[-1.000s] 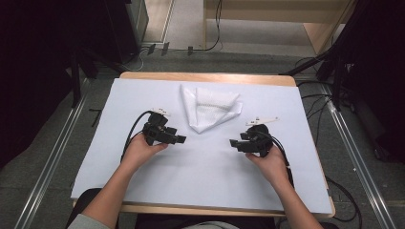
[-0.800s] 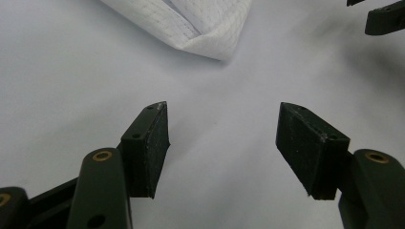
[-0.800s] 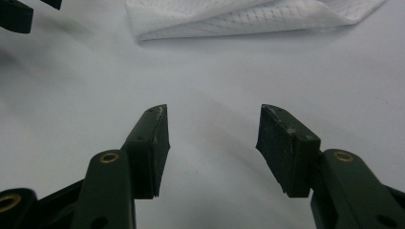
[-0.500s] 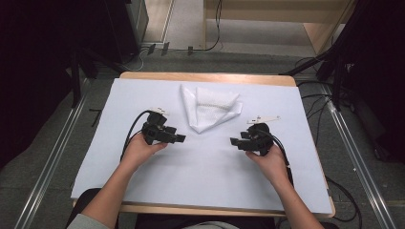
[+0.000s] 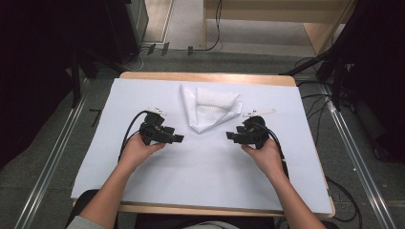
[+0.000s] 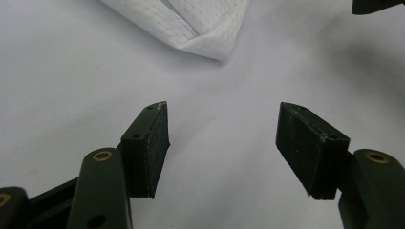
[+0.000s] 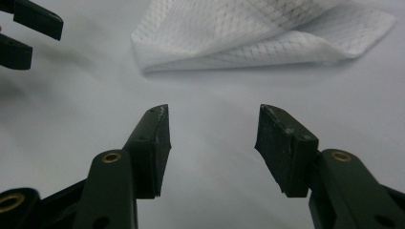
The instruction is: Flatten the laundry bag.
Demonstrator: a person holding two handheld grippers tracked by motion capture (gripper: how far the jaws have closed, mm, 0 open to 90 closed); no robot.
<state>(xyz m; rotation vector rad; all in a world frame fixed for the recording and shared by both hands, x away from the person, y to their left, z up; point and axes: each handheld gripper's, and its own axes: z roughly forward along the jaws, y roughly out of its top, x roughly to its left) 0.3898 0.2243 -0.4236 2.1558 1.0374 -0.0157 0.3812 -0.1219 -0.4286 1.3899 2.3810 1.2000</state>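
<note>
Both hands low, left gripper [image 5: 177, 139] and right gripper [image 5: 231, 136] pointing at each other, jaws wide open, nothing held.

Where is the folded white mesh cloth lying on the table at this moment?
In the high view the folded white mesh cloth lies on the white table cover, toward the far edge near the middle, ahead of and between both hand-held grippers, untouched.

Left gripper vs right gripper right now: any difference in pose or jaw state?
The left gripper sits left of the folded white cloth and points right; the right gripper sits right of it and points left, so they face each other. In their own views, the left gripper's jaws stand slightly wider apart than the right gripper's. Shared: both are open, empty, low over the white table cover, with the cloth's near tip just ahead.
</note>
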